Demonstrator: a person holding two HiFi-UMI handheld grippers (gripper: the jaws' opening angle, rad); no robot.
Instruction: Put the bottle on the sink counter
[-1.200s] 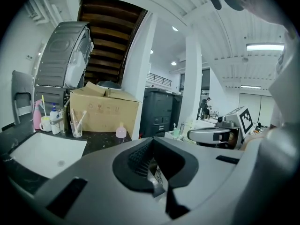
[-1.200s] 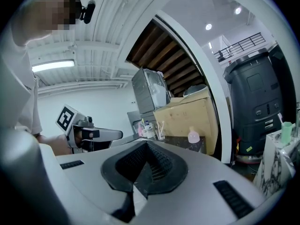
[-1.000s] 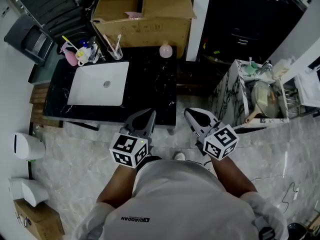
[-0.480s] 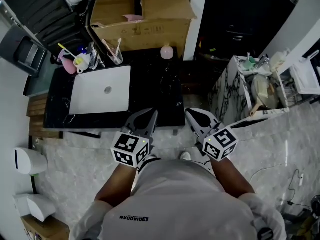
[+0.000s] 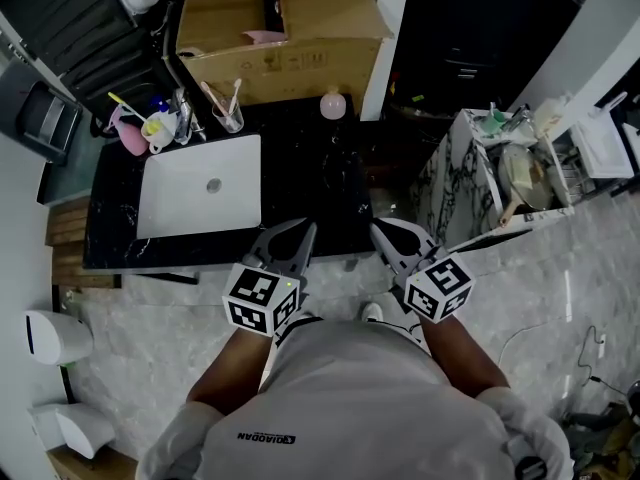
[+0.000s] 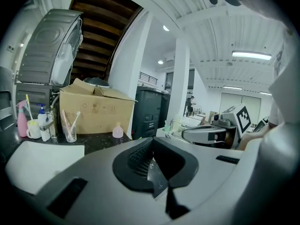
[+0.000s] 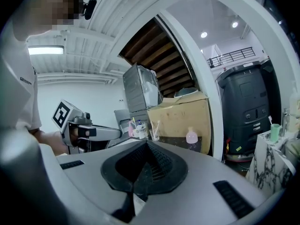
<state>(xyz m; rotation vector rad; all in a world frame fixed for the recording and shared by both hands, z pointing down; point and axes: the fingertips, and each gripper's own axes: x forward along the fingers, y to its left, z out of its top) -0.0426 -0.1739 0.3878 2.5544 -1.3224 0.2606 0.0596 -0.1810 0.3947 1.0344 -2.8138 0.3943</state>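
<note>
Facing the sink counter (image 5: 310,193), the left gripper (image 5: 301,231) and right gripper (image 5: 381,230) hover at its near edge, jaws closed and empty. The pink bottle (image 5: 333,105) stands upright at the far edge, ahead between them, marginally nearer the left.

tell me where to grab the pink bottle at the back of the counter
The pink bottle stands upright with the cardboard box close behind it, so probably grip its rounded body below the narrow cap, coming level from the front of the sink counter.
</note>
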